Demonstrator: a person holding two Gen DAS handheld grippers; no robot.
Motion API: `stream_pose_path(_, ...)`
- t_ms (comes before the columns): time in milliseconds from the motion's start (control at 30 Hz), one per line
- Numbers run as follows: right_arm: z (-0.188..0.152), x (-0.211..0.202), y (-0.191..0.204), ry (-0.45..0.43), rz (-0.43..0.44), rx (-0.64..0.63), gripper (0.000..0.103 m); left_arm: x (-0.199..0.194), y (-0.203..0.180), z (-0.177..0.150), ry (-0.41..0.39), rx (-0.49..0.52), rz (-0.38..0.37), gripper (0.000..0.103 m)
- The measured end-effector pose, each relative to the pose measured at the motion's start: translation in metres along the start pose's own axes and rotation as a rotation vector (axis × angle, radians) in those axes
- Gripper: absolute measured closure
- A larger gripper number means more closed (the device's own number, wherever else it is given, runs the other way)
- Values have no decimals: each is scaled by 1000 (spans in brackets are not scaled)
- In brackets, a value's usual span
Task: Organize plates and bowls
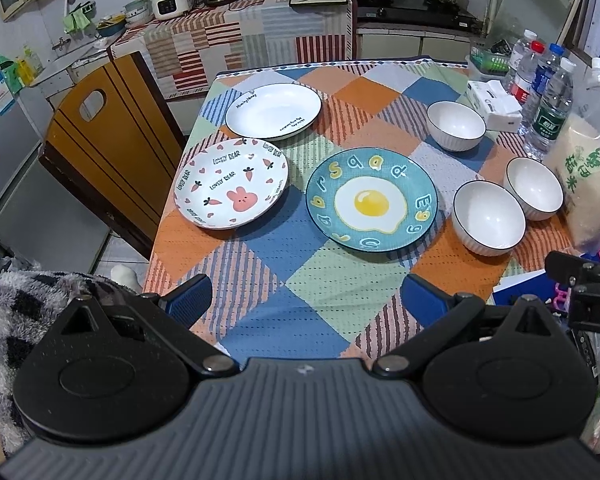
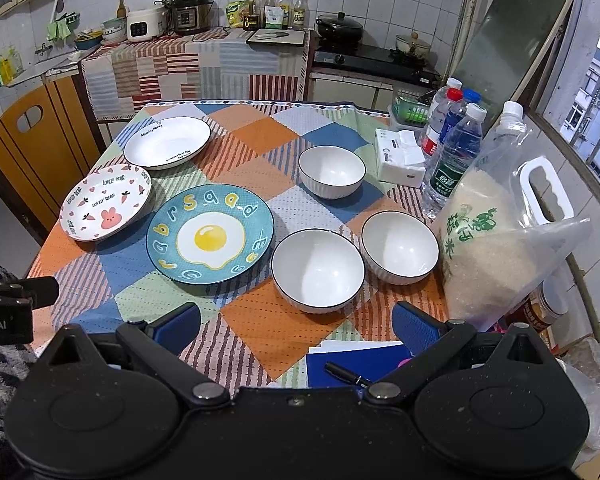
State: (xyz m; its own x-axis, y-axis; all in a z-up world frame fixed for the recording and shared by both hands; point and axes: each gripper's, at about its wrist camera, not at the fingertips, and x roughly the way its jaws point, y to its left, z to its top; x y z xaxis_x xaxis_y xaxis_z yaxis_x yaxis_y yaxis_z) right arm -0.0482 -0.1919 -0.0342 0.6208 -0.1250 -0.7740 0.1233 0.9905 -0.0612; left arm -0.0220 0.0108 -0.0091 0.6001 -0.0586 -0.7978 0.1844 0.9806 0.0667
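Observation:
Three plates lie apart on the checked tablecloth: a plain white plate (image 1: 273, 111) (image 2: 167, 142) at the back left, a bunny plate (image 1: 231, 182) (image 2: 105, 201) at the left edge, and a blue fried-egg plate (image 1: 372, 199) (image 2: 210, 234) in the middle. Three white bowls stand upright to the right: a far bowl (image 1: 456, 125) (image 2: 332, 171), a near bowl (image 1: 489, 217) (image 2: 318, 270) and a right bowl (image 1: 534, 188) (image 2: 399, 247). My left gripper (image 1: 306, 300) is open and empty above the near table edge. My right gripper (image 2: 296, 326) is open and empty, just short of the near bowl.
Water bottles (image 2: 454, 148), a tissue pack (image 2: 400, 156) and a big bag of rice (image 2: 496, 240) crowd the table's right side. A blue folder with a pen (image 2: 352, 364) lies at the near edge. A wooden chair (image 1: 104, 144) stands left of the table.

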Motion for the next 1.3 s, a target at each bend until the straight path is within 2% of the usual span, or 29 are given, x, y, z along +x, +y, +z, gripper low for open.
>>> stream_pose_path(1300,1,7,-5,4,-5,8,0,3,-10,-1,-5,28,-15,1)
